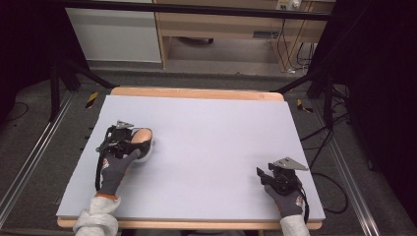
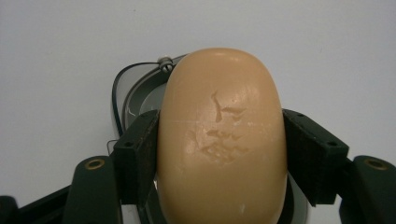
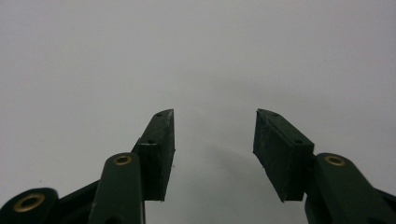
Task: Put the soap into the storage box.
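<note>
- the left claw pinches a tan bar of soap by its two sides.
- the soap is at the left side of the desk, over a grey soap dish.
- the right claw is spread apart with nothing in it, at the near right of the desk.

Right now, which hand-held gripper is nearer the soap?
Left. The left hand-held gripper is clamped on the soap, one jaw on each side, above a grey dish. The right hand-held gripper sits open, far across the table.
</note>
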